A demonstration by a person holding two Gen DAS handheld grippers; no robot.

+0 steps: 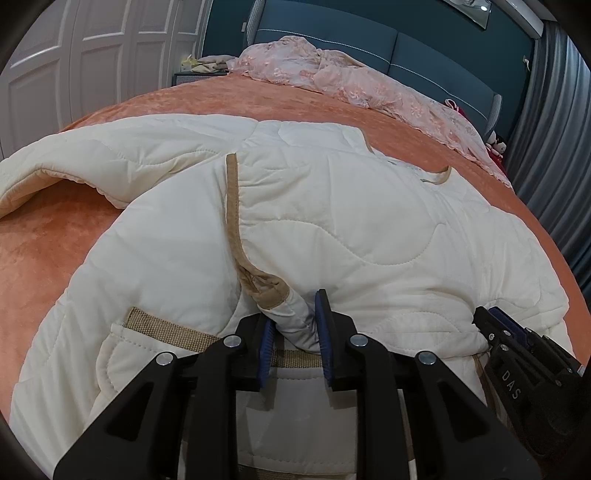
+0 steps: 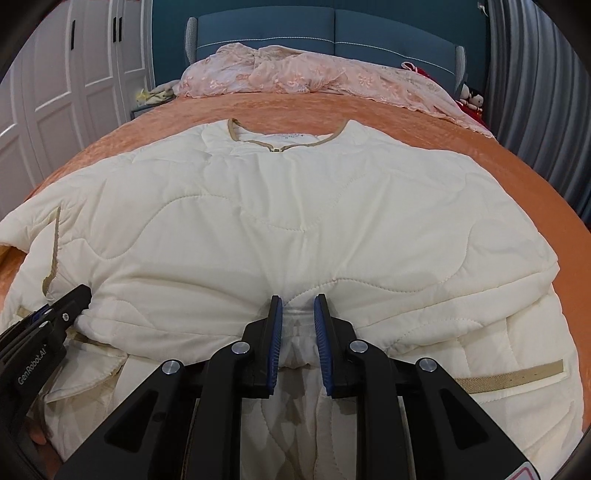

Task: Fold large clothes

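A large cream quilted jacket [image 2: 295,221] with tan trim lies spread on an orange bedspread [image 2: 406,110], collar [image 2: 280,142] toward the headboard. It also shows in the left wrist view [image 1: 332,221]. My left gripper [image 1: 295,325] is shut on the jacket's tan-trimmed cuff [image 1: 280,306], a fold of cloth pinched between the blue pads. My right gripper [image 2: 298,314] is shut on a bunched fold of the jacket near its lower middle. Each gripper shows in the other's view: the right one [image 1: 517,343], the left one [image 2: 55,314].
A crumpled pink lace cover [image 2: 314,77] lies at the head of the bed against a blue headboard [image 2: 332,33]. White wardrobe doors [image 2: 55,92] stand on the left, grey curtains [image 2: 546,92] on the right. Stuffed toys [image 2: 472,99] sit by the far right corner.
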